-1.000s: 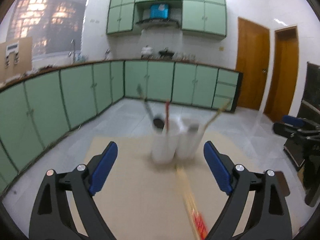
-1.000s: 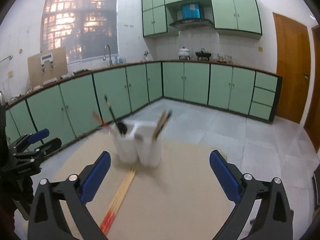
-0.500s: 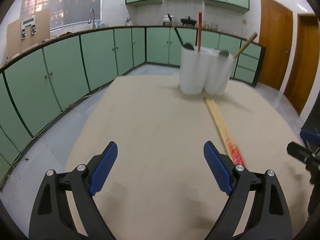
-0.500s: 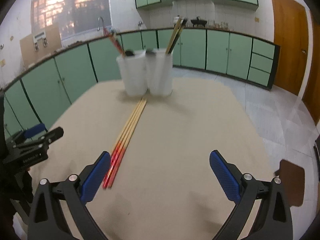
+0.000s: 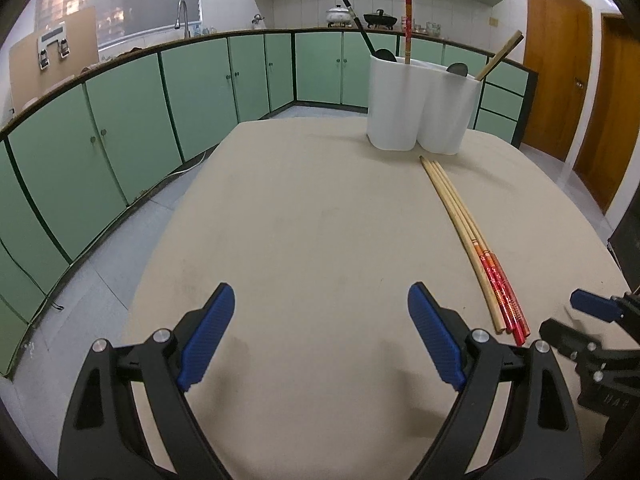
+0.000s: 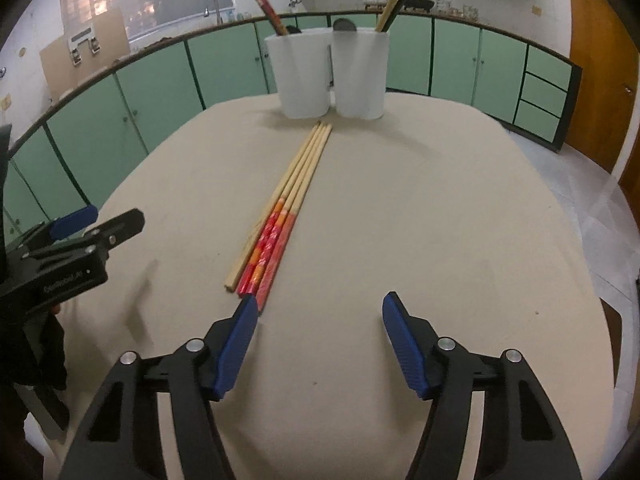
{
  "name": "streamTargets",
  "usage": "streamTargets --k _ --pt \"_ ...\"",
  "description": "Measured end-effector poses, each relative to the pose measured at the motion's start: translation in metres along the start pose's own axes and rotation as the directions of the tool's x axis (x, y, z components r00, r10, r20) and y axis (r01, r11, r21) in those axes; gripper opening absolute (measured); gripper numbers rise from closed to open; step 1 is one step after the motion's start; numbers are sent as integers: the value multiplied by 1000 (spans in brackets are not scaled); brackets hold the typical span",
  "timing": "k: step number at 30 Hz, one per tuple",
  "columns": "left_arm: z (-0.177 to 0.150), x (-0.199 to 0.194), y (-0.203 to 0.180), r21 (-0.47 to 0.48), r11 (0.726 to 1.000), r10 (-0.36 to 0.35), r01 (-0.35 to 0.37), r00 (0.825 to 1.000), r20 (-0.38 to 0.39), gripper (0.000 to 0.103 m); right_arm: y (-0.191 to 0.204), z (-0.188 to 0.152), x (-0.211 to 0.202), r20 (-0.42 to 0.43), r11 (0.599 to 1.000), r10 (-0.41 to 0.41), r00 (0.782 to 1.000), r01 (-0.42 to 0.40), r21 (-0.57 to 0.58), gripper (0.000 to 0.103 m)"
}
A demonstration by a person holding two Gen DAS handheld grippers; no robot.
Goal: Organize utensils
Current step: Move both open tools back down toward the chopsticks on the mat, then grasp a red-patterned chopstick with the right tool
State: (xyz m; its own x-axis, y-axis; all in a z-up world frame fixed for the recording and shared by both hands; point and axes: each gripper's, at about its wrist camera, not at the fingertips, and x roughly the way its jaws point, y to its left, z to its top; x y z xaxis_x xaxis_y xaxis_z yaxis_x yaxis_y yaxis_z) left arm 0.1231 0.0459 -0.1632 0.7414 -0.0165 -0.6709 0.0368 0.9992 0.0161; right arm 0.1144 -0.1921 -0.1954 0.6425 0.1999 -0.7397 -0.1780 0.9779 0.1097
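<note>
A: Where are the loose wooden chopsticks with red patterned ends?

B: Flat on the beige round table, bundled side by side, pointing toward twelve o'clock at the white two-compartment plastic utensil holder, tips just short of it.

A: And the grippers?

B: The right gripper hangs spread wide and empty, its left finger just beside the red ends. The left gripper is spread too, gripping nothing, chopsticks at its two o'clock.

A: Holder contents?

B: Dark spoons and upright chopsticks.

Left gripper jaws spread wide, right gripper jaws likewise, both empty
</note>
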Motion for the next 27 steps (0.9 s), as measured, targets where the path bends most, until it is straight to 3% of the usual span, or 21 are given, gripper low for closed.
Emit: streamTargets --k 18,23,27 --pt "0 4 -1 -26 1000 -7 6 1000 -15 87 26 -2 9 -27 998 -25 999 23 -60 60" --pt "1 5 -1 -26 1000 -8 8 1000 -17 87 17 -1 7 -25 998 -65 998 64 -27 56" --pt "1 6 -2 -24 1000 -9 8 1000 -20 87 12 -1 4 -22 999 -47 999 47 -9 53"
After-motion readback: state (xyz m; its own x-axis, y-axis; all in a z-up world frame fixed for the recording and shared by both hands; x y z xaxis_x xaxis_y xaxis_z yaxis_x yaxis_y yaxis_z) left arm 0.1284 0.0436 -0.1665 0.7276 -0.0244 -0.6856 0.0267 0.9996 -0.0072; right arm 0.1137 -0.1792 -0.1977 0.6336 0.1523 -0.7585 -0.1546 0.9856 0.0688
